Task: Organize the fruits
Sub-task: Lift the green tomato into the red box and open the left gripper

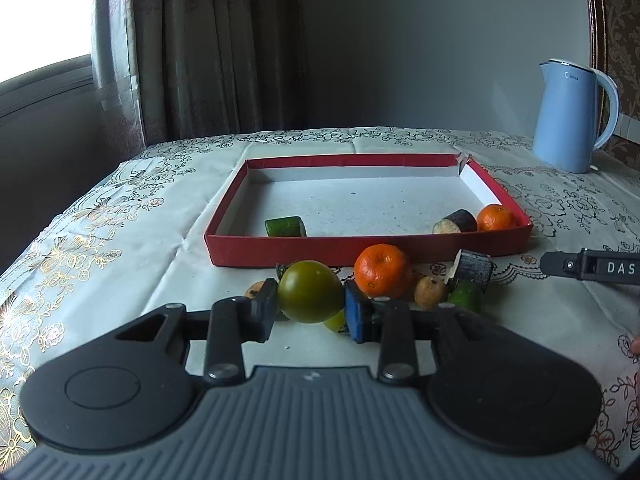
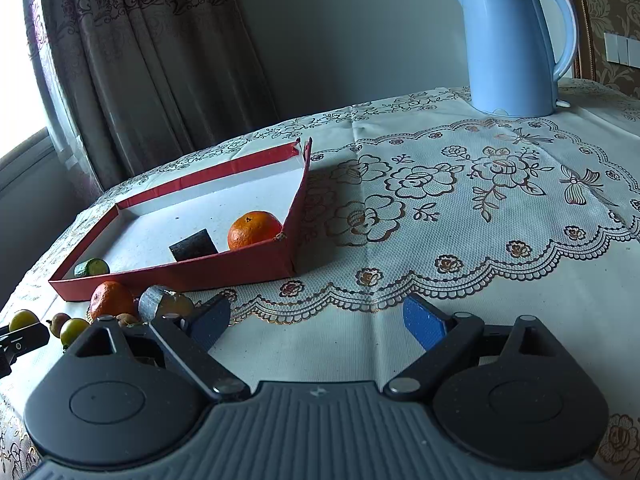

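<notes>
My left gripper point(image 1: 310, 314) is shut on a round green fruit point(image 1: 310, 296), held a little above the tablecloth in front of the red box point(image 1: 360, 250). Inside the box lie a green cucumber piece point(image 1: 285, 227), a dark eggplant piece point(image 1: 456, 222) and an orange point(image 1: 496, 217). Loose before the box are another orange point(image 1: 382, 270), a small brown fruit point(image 1: 430, 292), an eggplant piece point(image 1: 474, 268), a green piece point(image 1: 465, 296) and a small green fruit point(image 1: 335, 321). My right gripper point(image 2: 316, 320) stands open over bare cloth, right of the pile, with nothing between its fingers.
A light blue kettle point(image 2: 516, 40) stands at the back right of the table. Curtains and a window are behind the box on the left. The table drops off at the left edge point(image 1: 60, 232). Patterned cloth stretches right of the box point(image 2: 460, 200).
</notes>
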Demonstrator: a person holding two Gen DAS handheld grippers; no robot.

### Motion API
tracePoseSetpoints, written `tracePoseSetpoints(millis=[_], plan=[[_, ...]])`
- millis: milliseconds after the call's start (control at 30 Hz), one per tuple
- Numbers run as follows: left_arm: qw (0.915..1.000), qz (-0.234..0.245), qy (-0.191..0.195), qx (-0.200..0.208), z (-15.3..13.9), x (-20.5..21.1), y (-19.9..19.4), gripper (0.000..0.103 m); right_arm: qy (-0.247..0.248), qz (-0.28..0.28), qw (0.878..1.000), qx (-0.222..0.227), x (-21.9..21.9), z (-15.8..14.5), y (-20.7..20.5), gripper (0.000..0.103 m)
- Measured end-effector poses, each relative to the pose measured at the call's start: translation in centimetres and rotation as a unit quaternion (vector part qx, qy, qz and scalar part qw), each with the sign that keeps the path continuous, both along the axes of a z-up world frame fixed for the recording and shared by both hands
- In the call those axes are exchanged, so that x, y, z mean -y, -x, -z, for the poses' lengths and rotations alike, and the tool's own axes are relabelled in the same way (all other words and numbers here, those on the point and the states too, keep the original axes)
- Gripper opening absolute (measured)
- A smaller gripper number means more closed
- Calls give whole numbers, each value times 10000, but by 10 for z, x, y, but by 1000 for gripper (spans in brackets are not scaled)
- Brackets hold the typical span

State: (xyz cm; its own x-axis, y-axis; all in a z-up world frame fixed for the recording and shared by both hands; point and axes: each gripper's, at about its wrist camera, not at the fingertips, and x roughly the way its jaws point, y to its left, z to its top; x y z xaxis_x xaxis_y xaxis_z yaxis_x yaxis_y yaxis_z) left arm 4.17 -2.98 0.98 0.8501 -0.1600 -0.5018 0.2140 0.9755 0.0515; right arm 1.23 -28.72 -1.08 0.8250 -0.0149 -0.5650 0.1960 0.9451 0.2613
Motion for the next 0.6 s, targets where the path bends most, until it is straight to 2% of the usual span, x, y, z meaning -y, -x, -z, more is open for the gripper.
tracePoseSetpoints(millis=[600], plan=[[9994,-151,-283,139,-12,27,-40,32,-37,7,10000,13,2,0,0,94]])
